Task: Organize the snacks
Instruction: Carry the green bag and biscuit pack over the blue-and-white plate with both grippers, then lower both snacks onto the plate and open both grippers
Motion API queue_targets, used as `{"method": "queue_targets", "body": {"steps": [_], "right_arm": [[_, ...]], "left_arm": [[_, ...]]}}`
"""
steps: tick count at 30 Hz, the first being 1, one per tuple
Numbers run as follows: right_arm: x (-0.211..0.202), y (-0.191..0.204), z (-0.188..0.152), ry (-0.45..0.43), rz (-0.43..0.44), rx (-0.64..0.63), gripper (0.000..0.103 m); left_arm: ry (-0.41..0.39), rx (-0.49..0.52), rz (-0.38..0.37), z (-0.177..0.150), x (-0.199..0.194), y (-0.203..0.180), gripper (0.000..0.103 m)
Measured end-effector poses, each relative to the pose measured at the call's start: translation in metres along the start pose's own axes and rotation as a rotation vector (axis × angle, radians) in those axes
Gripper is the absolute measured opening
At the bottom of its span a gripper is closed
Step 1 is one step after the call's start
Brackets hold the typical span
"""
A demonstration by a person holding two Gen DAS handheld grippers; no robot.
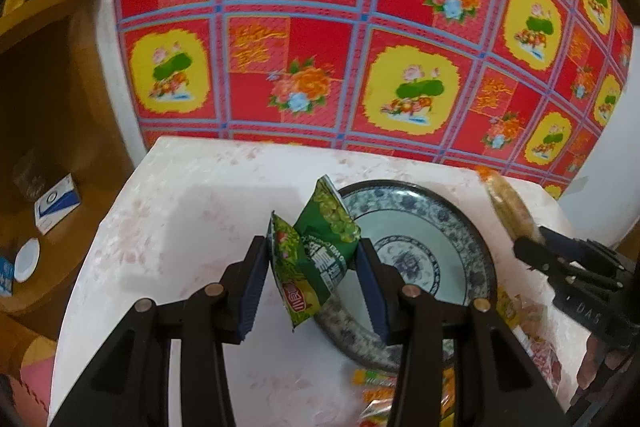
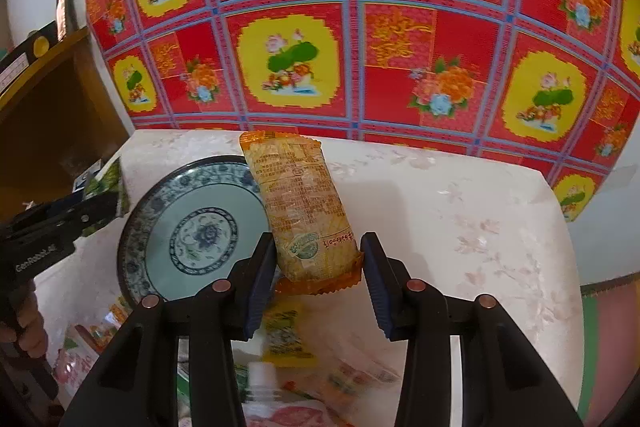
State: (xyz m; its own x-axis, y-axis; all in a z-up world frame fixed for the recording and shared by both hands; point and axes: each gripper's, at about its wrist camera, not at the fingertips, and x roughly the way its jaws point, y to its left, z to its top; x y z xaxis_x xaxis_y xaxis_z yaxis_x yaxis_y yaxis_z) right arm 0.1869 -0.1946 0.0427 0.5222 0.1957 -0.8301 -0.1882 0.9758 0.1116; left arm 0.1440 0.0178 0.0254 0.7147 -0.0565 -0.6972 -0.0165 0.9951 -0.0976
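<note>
A blue-patterned plate (image 1: 452, 223) (image 2: 160, 211) lies on the white flowered tabletop (image 1: 180, 195). My left gripper (image 1: 314, 263) is shut on two green snack packets (image 1: 320, 243), held above the plate's left rim. My right gripper (image 2: 318, 259) is shut on an orange cracker packet (image 2: 304, 203), lifted beside the plate's right edge. In the left wrist view that cracker packet (image 1: 510, 207) and the right gripper (image 1: 532, 247) appear at the right. In the right wrist view the left gripper's body and a green packet corner (image 2: 108, 183) show at the left.
Several loose snack packets (image 2: 288, 339) (image 1: 376, 383) lie on the near part of the table. A red and yellow flowered cloth (image 1: 360, 27) hangs behind the table. A wooden shelf (image 1: 44, 147) with small boxes stands at the left.
</note>
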Motion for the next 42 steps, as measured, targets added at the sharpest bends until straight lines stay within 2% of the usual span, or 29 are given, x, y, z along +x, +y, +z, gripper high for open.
{"method": "queue_targets", "body": {"steps": [7,14,19,28,30,32,34,42], "right_arm": [[0.016,0.015,0.006,0.039,0.022,-0.040,0.044],[0.034,0.023,0.012,0.079,0.028,-0.075,0.044],[0.041,0.029,0.015,0.091,0.027,-0.111,0.044],[0.050,0.040,0.019,0.122,0.014,-0.177,0.044],[0.055,0.043,0.021,0.133,0.003,-0.194,0.044],[0.058,0.045,0.022,0.137,-0.004,-0.207,0.044],[0.060,0.048,0.023,0.133,-0.010,-0.222,0.044],[0.062,0.052,0.022,0.120,-0.002,-0.245,0.045]], "left_arm": [[0.019,0.080,-0.043,0.011,0.019,-0.021,0.047],[0.109,0.136,-0.138,0.021,0.050,-0.031,0.047],[0.193,0.145,-0.171,0.024,0.068,-0.032,0.047],[0.194,0.186,-0.136,0.027,0.074,-0.034,0.050],[0.187,0.185,-0.135,0.027,0.073,-0.033,0.053],[0.171,0.179,-0.149,0.028,0.070,-0.031,0.063],[0.155,0.177,-0.156,0.028,0.067,-0.030,0.068],[0.138,0.182,-0.145,0.029,0.059,-0.031,0.068]]}}
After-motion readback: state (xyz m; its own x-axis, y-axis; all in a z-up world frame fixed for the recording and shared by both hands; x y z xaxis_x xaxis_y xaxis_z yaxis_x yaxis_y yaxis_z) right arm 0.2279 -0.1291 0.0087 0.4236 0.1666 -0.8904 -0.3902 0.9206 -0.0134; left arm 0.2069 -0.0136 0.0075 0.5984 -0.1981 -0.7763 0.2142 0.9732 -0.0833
